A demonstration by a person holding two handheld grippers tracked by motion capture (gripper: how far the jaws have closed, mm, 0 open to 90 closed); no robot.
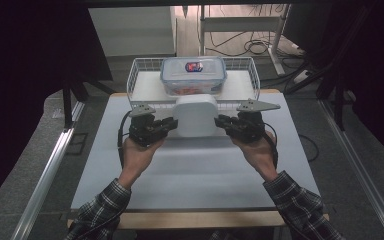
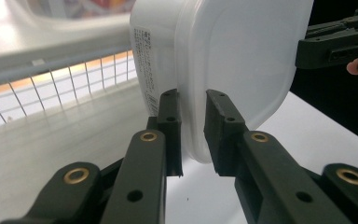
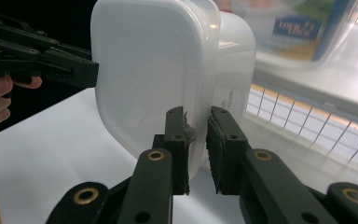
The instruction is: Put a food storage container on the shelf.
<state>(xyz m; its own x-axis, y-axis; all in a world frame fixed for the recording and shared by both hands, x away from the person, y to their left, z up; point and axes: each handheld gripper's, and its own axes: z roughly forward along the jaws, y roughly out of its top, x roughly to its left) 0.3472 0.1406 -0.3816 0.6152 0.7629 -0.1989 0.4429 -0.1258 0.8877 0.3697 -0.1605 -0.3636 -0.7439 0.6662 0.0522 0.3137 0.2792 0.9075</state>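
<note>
A white plastic container (image 1: pixel 196 116) with a rounded lid hangs tilted on its side above the table, between my two grippers. My left gripper (image 1: pixel 172 124) is shut on its left rim; in the left gripper view the jaws (image 2: pixel 193 130) pinch the lip of the white container (image 2: pixel 233 56). At the opposite rim my right gripper (image 1: pixel 220 121) is shut too, and the right gripper view has its jaws (image 3: pixel 196 140) clamped on the container (image 3: pixel 154 70) edge. Each gripper view also catches the other gripper farther off, the right one (image 2: pixel 335 46) and the left one (image 3: pixel 51 65).
A white wire basket (image 1: pixel 140 67) stands at the table's far edge, just behind the lifted container. Inside it lies a clear box with a blue-rimmed lid (image 1: pixel 193 75). The pale tabletop (image 1: pixel 190 170) stretches toward the person. Dark curtains and metal rails flank both sides.
</note>
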